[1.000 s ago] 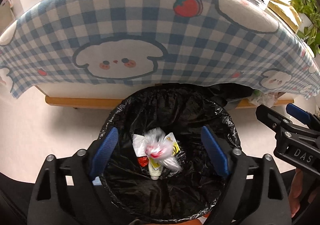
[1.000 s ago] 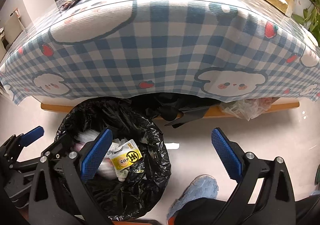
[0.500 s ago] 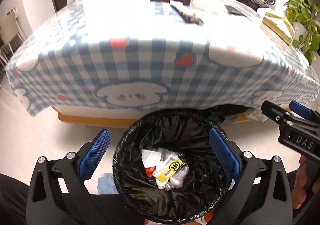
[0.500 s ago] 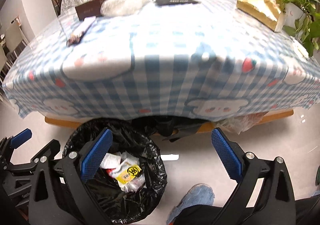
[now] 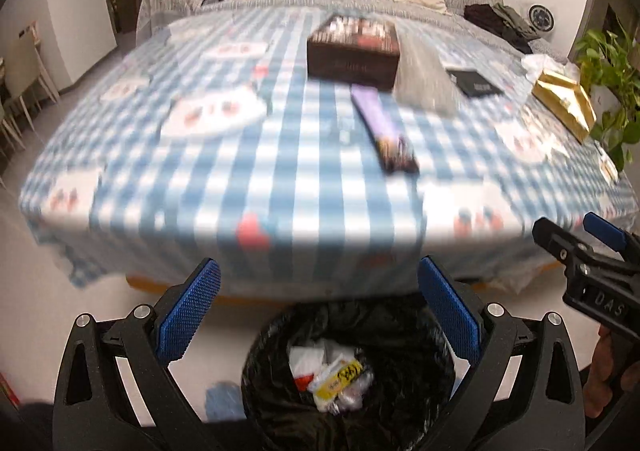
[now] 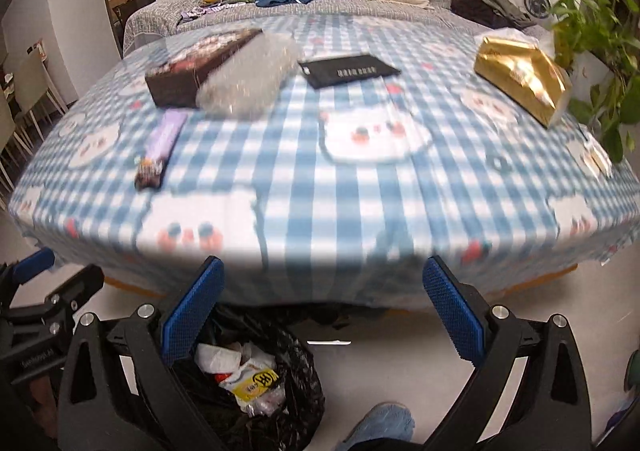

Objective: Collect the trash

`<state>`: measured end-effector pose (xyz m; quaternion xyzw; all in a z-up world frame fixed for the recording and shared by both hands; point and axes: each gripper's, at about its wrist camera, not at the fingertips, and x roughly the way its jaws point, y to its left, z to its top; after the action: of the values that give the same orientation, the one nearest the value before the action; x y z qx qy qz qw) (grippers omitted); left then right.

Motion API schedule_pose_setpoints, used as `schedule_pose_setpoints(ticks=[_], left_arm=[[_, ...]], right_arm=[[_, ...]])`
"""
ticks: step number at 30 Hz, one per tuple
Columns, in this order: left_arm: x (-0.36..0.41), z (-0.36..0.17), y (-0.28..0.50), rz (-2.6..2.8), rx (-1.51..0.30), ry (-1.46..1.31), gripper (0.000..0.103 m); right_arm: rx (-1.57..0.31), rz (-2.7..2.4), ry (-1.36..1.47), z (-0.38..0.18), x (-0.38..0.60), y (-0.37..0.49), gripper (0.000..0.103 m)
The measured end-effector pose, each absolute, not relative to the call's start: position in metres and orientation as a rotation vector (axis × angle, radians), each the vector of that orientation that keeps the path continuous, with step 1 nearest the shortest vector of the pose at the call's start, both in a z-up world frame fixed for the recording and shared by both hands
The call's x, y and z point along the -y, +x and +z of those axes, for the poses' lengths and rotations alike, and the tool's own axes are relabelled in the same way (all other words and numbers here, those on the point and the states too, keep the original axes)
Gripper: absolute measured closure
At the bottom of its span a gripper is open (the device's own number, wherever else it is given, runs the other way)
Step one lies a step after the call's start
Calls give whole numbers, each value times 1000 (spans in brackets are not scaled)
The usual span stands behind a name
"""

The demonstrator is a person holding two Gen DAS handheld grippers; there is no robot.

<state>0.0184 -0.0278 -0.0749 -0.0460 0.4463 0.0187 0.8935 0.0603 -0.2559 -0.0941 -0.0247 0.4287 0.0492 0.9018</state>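
Both tools above trash in bin

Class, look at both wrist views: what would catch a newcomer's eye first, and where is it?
The blue-checked tablecloth with cartoon faces fills both views. A shiny gold box sits at its far right edge, beside a plant. On the floor in front of the table, a black-lined trash bin holds wrappers, one bright yellow.

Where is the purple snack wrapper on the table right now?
The purple snack wrapper lies flat on the checked tablecloth, at the left in the right wrist view, just in front of the dark brown box and the clear plastic bag.
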Motion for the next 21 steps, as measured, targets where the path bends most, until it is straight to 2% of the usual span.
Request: schedule_pose_setpoints(ticks=[12,21], left_arm=[[29,-37,105,11,-890,-55,6],[34,-29,174,-30,-911,-36,6]], right_arm=[[-866,84,-32,-56,265,134,8],[-918,56,80,-51,285,205,8]])
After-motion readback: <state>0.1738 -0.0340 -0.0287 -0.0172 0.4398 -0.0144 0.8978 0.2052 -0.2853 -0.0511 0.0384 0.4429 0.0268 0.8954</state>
